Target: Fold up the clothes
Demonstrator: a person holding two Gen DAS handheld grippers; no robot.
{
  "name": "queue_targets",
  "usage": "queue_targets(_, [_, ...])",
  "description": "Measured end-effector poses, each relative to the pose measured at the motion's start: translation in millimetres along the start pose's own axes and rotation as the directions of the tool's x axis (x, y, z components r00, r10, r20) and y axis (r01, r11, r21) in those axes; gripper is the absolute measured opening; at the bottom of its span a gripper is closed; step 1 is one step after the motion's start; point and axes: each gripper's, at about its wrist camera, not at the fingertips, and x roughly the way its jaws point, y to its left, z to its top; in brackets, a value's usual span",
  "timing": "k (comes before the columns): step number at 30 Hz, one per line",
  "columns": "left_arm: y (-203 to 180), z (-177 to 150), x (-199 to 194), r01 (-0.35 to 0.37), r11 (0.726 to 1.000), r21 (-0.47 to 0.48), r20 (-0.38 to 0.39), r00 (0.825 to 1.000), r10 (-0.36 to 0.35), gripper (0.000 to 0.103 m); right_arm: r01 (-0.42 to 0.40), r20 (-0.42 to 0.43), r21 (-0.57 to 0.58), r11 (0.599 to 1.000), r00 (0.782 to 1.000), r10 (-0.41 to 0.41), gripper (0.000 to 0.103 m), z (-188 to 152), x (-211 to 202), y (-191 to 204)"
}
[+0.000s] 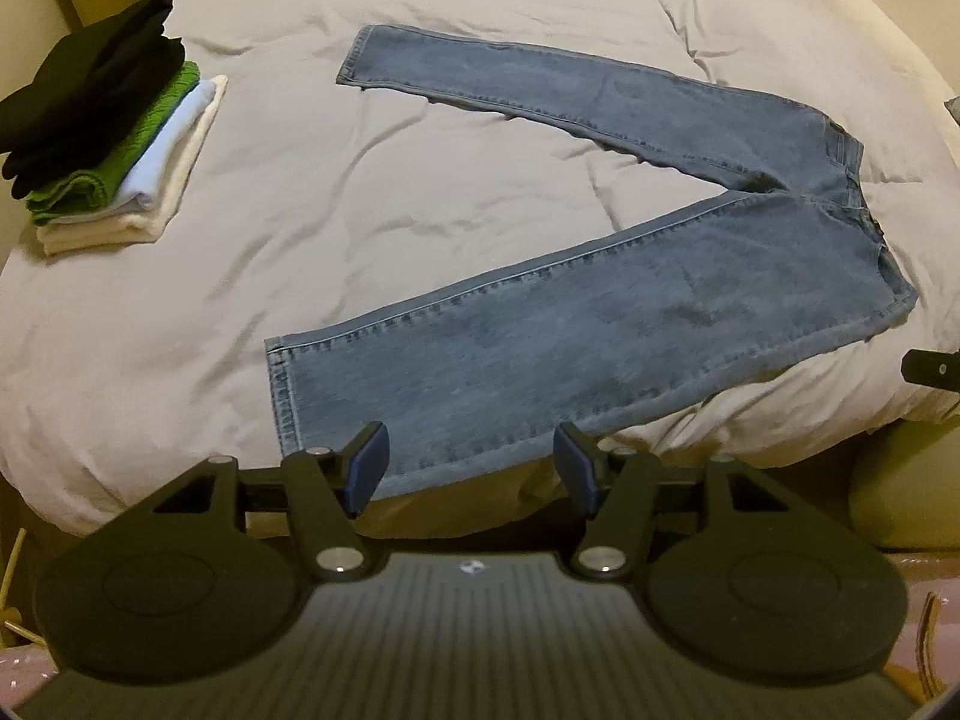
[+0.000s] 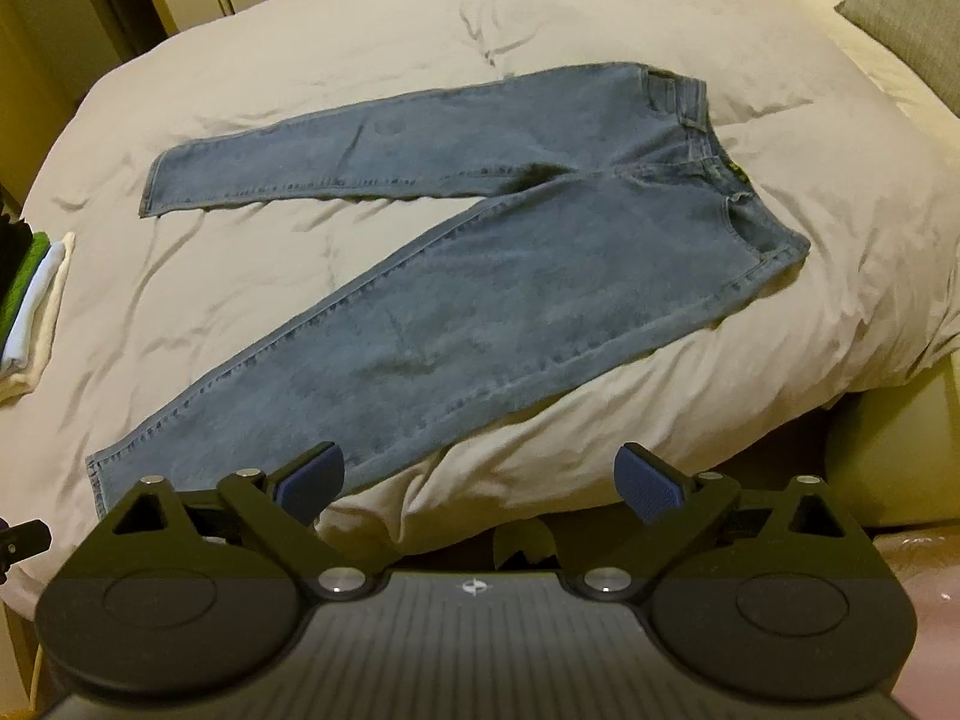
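Note:
Blue jeans (image 1: 540, 324) lie flat on the bed with the legs spread in a V, waist to the right. In the right wrist view the same jeans (image 2: 468, 300) run from the waistband at upper right to the hems at left. My left gripper (image 1: 471, 465) is open, hovering at the near leg's lower edge close to its hem, holding nothing. My right gripper (image 2: 480, 483) is open too, above the bed's front edge beside the near leg, with nothing between its blue pads (image 2: 651, 489).
A light grey duvet (image 1: 240, 240) covers the bed. A stack of folded clothes (image 1: 114, 138), black on top, then green, pale blue and white, sits at the bed's left side and shows as the stack (image 2: 36, 300) in the right wrist view. A grey pillow (image 2: 900, 18) lies far right.

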Motion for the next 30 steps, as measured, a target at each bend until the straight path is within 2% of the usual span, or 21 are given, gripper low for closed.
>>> queue_targets(7, [-17.5, 21.0, 15.6, -0.011, 1.000, -0.012, -0.010, 1.000, 0.011, 0.058, -0.023, -0.022, 0.009, 1.000, 0.999, 0.024, 0.099, 23.6, 21.7, -19.7])
queue_targets(10, [-32.4, 35.3, 27.7, -0.019, 1.000, -0.021, -0.013, 1.000, 0.019, 0.058, -0.047, -0.034, 0.005, 0.999, 0.998, 0.048, 0.099, 44.1, 39.5, -32.8])
queue_targets(14, [-61.1, 61.8, 51.3, -0.023, 0.998, -0.060, -0.022, 1.000, 0.022, 0.058, -0.117, -0.046, -0.047, 0.992, 0.992, 0.115, 0.099, 87.3, 68.5, -61.1])
queue_targets(21, [-158.9, 115.6, 94.4, 0.003, 0.989, -0.150, -0.045, 0.999, -0.010, 0.058, -0.236, -0.069, -0.171, 0.957, 0.971, 0.227, 0.099, 168.5, 115.9, -127.1])
queue_targets(26, [-222.3, 139.2, 103.2, 0.009, 0.983, -0.185, -0.049, 0.999, -0.018, 0.058, -0.276, -0.135, -0.224, 0.935, 0.959, 0.251, 0.092, 213.6, 144.7, -181.9])
queue_targets(30, [-251.2, 153.6, 110.0, -0.024, 0.980, -0.195, -0.069, 0.998, 0.011, 0.058, -0.287, -0.149, -0.224, 0.931, 0.955, 0.258, 0.089, 240.1, 163.7, -211.4])
